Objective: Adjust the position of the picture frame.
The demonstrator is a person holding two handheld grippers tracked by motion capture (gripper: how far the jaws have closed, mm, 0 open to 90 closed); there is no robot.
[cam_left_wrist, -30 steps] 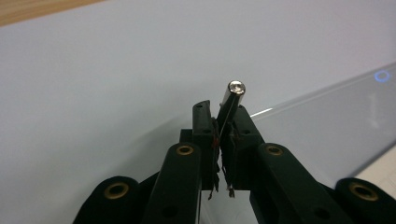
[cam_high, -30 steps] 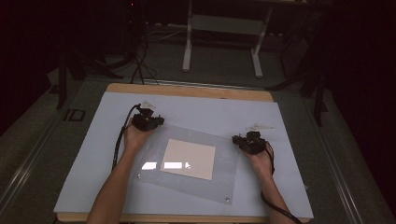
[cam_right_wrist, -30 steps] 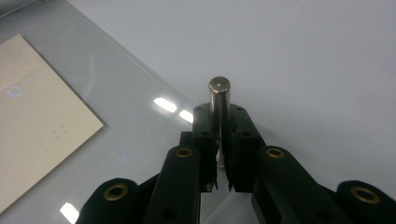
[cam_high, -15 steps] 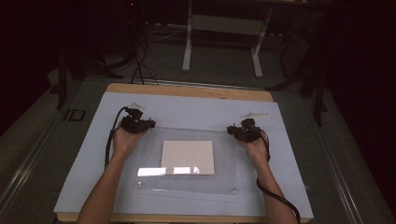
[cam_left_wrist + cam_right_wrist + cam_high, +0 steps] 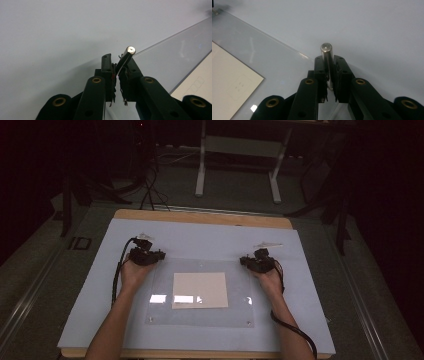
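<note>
A clear sheet (image 5: 200, 312) lies flat on the pale mat (image 5: 90, 310) of the desk (image 5: 200, 217), near its middle, with one cream card (image 5: 200, 290) under or on it; which, I cannot tell. Small metal posts stand at the sheet's corners: I count two at the near edge and one held at each far corner, four in all, though the far pair are hidden by the tongs in the high view.

The left tongs (image 5: 117, 67) are closed on the far-left post (image 5: 130, 50), which leans to one side between the pads, with the sheet's edge running off to the right. The right tongs (image 5: 329, 65) are closed on the far-right post (image 5: 326, 53), which stands upright. In the high view the left tongs (image 5: 146, 254) and right tongs (image 5: 257, 261) sit at the two far corners, one hand behind each.

Judging from this, the main risk is the left grip. The post is tilted and caught near its side, so a pull could let it slip out, or twist the corner and flex the sheet. If one hand lifts or pushes ahead of the other, the sheet could swing round the slower corner and drag the card askew. A glossy sheet on a smooth mat may also slide on its own.

Count: one sheet, one card, four posts, two tongs.
</note>
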